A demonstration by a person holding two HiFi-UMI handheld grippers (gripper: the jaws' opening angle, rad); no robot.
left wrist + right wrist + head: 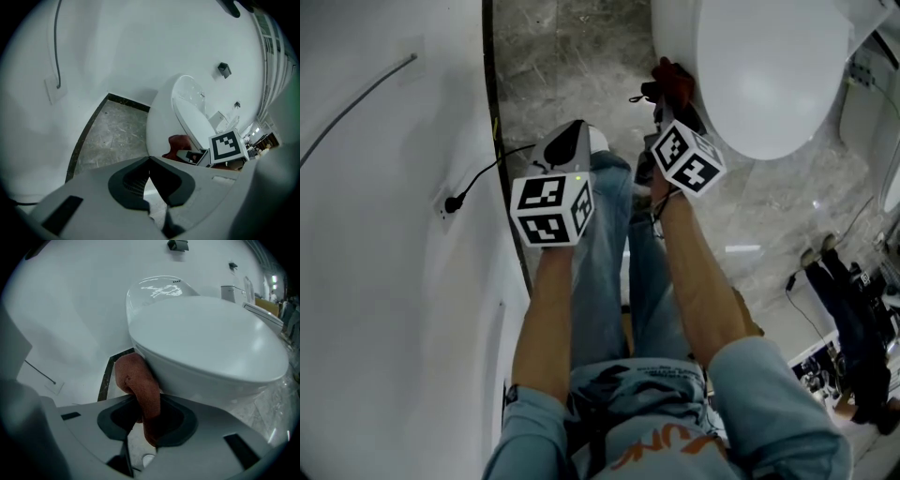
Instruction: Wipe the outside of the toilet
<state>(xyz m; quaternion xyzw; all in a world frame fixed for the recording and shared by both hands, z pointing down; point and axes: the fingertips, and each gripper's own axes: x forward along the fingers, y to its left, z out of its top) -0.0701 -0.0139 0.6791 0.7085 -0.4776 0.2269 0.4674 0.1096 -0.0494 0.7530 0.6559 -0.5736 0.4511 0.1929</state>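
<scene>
Pressed rust-red cloth (pixel 138 383) against toilet (pixel 211 352) side, right tongs (pixel 149 434) clamped on it; left tongs (pixel 150 161) together, empty.

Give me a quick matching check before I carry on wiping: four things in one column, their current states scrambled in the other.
Things:
1. left gripper
2. right gripper
3. red cloth
4. toilet lid

States:
A. closed down
B. shut, holding nothing
C. lying against the side of the toilet bowl
D. clamped on the cloth

Pairs: 1-B, 2-D, 3-C, 4-A
</scene>
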